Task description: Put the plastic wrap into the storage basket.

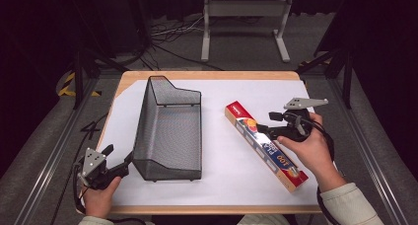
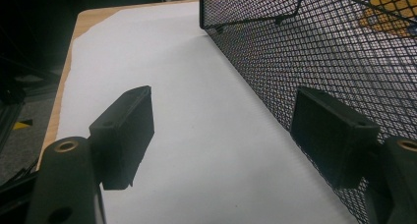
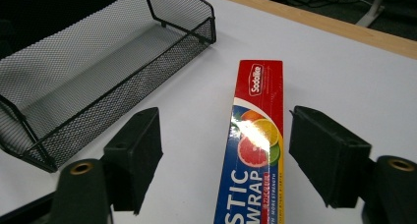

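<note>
From the high view, your right tongs [image 1: 272,124] hang over the middle of the plastic wrap box [image 1: 265,145], which lies flat and slantwise on the white sheet [image 1: 222,180] covering the counter [image 1: 207,75], right of the black mesh basket [image 1: 168,131] and apart from it. Your right hand [image 1: 310,148] hides part of the box's right edge, and glare washes out the print near its centre; you can just read "100" on the blue stretch toward you. Your left tongs [image 1: 120,159] sit at the basket's near left corner, one finger against the mesh from outside; whether it presses there is hard to make out.

In the left gripper view, your left tongs [image 2: 221,135] stand spread, with bare white sheet between them. The right-hand finger lies along the basket's mesh wall [image 2: 295,62]; the basket is cut off at the top and right edges, and a blurred red and yellow patch shows through the mesh.

In the right gripper view, your right tongs [image 3: 225,153] are spread wide on either side of the box [image 3: 255,150], not touching it. The box is long and narrow, red at the far end, with citrus slices, then blue. "Sodolike" reads on the red part; "STIC WRAP" reads on the blue part, the start cut off, and the small line beneath is too small to read surely. The basket [image 3: 98,86] stands empty to the left.
</note>
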### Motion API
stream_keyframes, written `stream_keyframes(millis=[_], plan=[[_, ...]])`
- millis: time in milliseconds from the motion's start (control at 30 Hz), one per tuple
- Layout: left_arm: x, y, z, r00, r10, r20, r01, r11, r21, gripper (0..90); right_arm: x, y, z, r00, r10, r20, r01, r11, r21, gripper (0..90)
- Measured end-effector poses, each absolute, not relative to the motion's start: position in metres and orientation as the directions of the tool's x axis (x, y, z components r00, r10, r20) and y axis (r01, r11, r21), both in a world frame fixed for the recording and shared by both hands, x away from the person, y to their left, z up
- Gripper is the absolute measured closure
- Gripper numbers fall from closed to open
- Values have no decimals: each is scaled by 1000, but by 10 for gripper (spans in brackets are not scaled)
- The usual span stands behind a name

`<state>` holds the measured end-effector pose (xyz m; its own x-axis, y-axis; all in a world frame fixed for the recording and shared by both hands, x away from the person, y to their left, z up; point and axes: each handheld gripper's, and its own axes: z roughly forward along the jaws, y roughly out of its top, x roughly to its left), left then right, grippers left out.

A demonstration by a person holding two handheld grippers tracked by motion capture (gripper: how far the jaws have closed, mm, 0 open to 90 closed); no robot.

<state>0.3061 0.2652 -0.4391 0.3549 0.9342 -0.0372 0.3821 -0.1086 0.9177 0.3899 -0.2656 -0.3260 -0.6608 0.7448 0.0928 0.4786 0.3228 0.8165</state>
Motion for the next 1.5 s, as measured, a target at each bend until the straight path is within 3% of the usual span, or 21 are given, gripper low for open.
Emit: stream_keyframes(millis=[400,900,1433,1500], plan=[[303,267,-439,350,936,-32,381,-111,918,253,406,-248,-350,-630,772,84,551,368,749,230],[304,267,-439,354,935,-26,380,-118,917,253,426,-245,-393,-558,825,90,700,410,585,194],[304,266,-440,354,935,-29,389,-119,914,254,430,-239,-409,-544,838,45,749,461,477,209],[304,266,-440,354,935,-27,389,-121,913,254,430,-238,-411,-549,835,35,750,473,463,247]])
